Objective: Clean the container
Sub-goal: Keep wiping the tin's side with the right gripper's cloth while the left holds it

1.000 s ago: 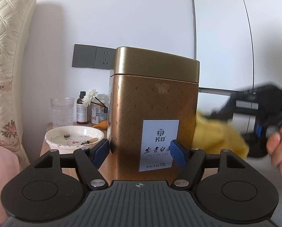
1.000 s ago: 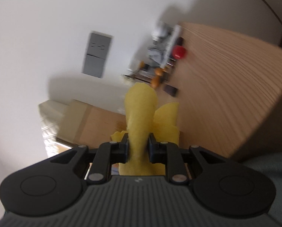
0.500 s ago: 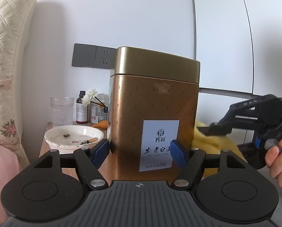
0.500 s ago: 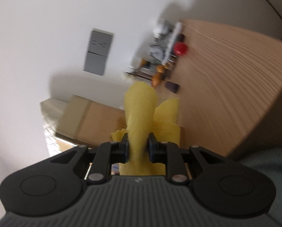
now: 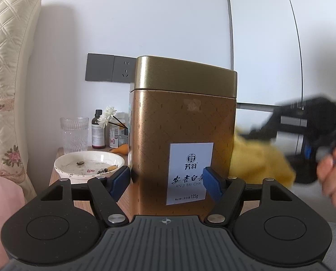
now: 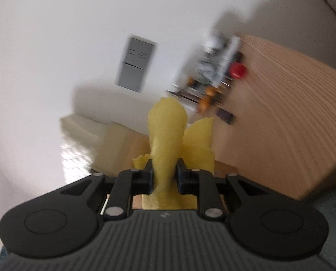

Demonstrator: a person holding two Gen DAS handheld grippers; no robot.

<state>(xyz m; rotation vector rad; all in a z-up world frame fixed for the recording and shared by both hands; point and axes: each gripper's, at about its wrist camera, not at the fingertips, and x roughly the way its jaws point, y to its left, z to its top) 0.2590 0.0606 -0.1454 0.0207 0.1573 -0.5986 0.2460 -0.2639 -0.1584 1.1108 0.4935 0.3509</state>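
A tall gold tea tin (image 5: 181, 135) with a white label and its lid on stands upright on the wooden bedside table. My left gripper (image 5: 168, 181) is shut on the tin's lower sides, its blue pads (image 5: 120, 181) touching it. My right gripper (image 6: 164, 176) is shut on a yellow cloth (image 6: 168, 135). In the left wrist view the right gripper (image 5: 303, 131) appears blurred at the tin's right, pressing the cloth (image 5: 258, 160) against that side. In the right wrist view the tin (image 6: 120, 144) lies just past the cloth.
A white dish (image 5: 89, 163) with a cigarette butt and ash sits left of the tin. Behind it stand a glass (image 5: 74, 134), small bottles (image 5: 98, 128) and a white flower. A quilted headboard (image 5: 7, 79) is at the left; wall sockets (image 5: 110, 67) are behind.
The right gripper with the yellow cloth has shifted back and forth along the tin's right side and is blurred now. The tin and my left gripper have stayed put.
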